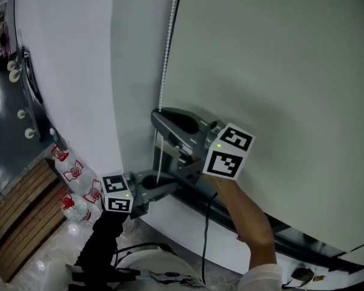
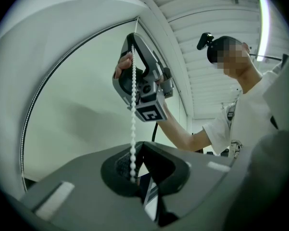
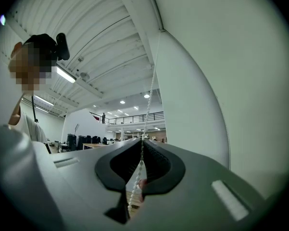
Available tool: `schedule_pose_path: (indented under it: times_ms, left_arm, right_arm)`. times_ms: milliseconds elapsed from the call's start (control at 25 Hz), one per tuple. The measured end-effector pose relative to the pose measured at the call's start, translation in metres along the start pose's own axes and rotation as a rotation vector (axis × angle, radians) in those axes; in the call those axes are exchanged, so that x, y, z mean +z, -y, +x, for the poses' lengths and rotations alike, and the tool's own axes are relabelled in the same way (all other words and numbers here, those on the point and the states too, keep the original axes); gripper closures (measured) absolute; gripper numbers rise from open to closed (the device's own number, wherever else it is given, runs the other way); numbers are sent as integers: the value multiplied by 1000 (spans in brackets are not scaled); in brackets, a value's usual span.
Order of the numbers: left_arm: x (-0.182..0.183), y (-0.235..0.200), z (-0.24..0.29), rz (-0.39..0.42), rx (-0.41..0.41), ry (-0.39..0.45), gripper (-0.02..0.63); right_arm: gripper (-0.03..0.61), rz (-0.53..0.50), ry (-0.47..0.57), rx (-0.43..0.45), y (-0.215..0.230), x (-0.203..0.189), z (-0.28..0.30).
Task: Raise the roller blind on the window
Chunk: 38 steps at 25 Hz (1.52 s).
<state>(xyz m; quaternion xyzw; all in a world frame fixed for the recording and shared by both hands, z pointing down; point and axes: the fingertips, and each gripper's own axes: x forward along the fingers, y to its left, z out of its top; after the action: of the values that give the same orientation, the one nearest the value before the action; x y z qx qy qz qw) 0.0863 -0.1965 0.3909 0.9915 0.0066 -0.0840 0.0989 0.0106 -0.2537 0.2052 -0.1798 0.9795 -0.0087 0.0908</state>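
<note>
The pale roller blind [image 1: 266, 71] covers the window. Its white bead chain [image 1: 168, 47] hangs down the blind's left edge. My right gripper [image 1: 158, 117] is shut on the chain, which runs in between the tips [image 3: 142, 144] and trails out below them. Seen from the left gripper view, the right gripper [image 2: 132, 36] is above, and the chain [image 2: 132, 109] drops straight from it. My left gripper [image 1: 168, 188] sits just below the right one. Its jaws [image 2: 138, 146] look closed, with the chain ending against the left pad.
A white wall panel [image 1: 66, 71] stands left of the blind. A dark sill rail [image 1: 297, 238] runs under the blind. Water bottles [image 1: 74, 173] with red labels and a wooden slatted platform [image 1: 18, 214] are on the floor at lower left. A black cable [image 1: 206, 235] hangs from the right gripper.
</note>
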Motion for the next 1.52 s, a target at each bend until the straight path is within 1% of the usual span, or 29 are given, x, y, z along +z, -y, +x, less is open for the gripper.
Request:
schedule_pose_path:
  times_ms: [200, 280, 360, 480, 560, 640, 880, 1080, 1200, 1400, 1480, 1520]
  left_arm:
    - [2, 2, 3, 4, 8, 8, 615]
    - [4, 3, 1, 7, 11, 14, 615]
    - [4, 4, -1, 10, 9, 15, 615]
    - [4, 5, -2, 12, 5, 15, 615]
    - [4, 6, -3, 10, 2, 17, 615]
    - [1, 11, -5, 10, -2, 19, 615]
    - [-7, 13, 0, 3, -18, -2, 615]
    - [-8, 15, -2, 4, -18, -3, 615]
    - [-8, 15, -3, 5, -17, -5, 615]
    - [-11, 13, -6, -12, -13, -3, 615]
    - [-11, 14, -7, -11, -9, -7, 615]
    - [-11, 14, -7, -11, -7, -7, 615]
  right_arm:
    - [565, 46, -54, 8, -7, -35, -10]
    - [565, 76, -58, 15, -10, -43, -11]
    - [565, 94, -47, 24, -13, -43, -12]
    - [554, 50, -50, 25, -11, -34, -8]
    - [447, 41, -32, 28, -5, -21, -2]
    - [418, 52, 12, 27, 0, 1, 5]
    - [417, 14, 115, 22, 24, 79, 22]
    - [422, -17, 181, 31, 24, 124, 38]
    - [443, -33, 215, 35, 26, 150, 43]
    - [463, -21, 257, 41, 30, 181, 52]
    - [479, -24, 261, 42, 29, 187, 54]
    - [497, -25, 262, 40, 28, 189, 55]
